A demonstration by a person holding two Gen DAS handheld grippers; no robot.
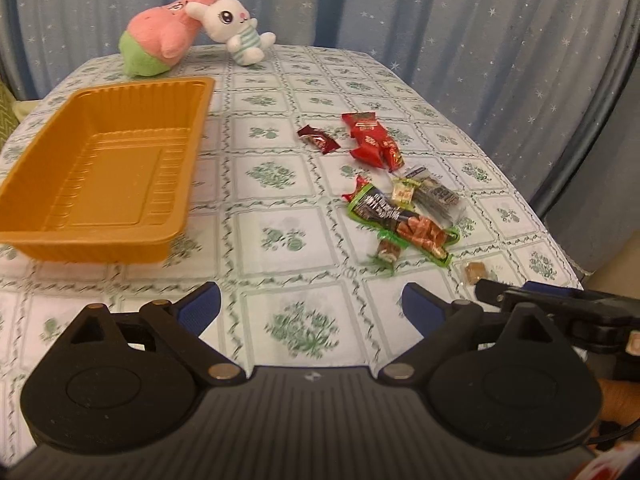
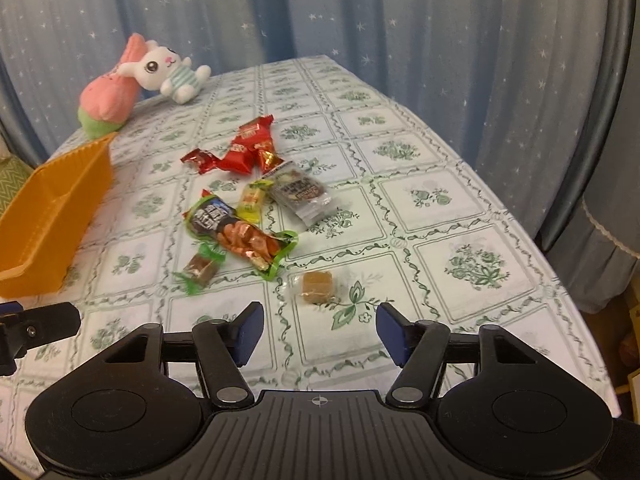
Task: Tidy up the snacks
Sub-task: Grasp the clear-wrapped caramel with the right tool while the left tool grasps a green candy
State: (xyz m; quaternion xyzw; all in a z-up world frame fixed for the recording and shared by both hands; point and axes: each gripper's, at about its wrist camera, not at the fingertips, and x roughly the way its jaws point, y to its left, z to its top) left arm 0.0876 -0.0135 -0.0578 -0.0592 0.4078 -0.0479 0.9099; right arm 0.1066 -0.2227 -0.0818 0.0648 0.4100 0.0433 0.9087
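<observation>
An empty orange plastic tray (image 1: 100, 168) sits on the left of the table; its corner shows in the right wrist view (image 2: 52, 208). Several wrapped snacks lie to its right: red packets (image 1: 370, 140) (image 2: 248, 146), a green-edged sausage pack (image 1: 404, 222) (image 2: 240, 236), a grey packet (image 2: 300, 194), a small green-wrapped candy (image 2: 200, 266) and a clear-wrapped brown candy (image 2: 316, 286) (image 1: 474, 272). My left gripper (image 1: 310, 306) is open and empty above the near table. My right gripper (image 2: 320, 328) is open and empty, just short of the brown candy.
A pink-and-green plush (image 1: 160, 44) and a white rabbit plush (image 1: 236, 26) lie at the table's far left. The table has a green floral cloth (image 2: 440, 200); its right edge drops off near a blue starred curtain (image 2: 440, 40).
</observation>
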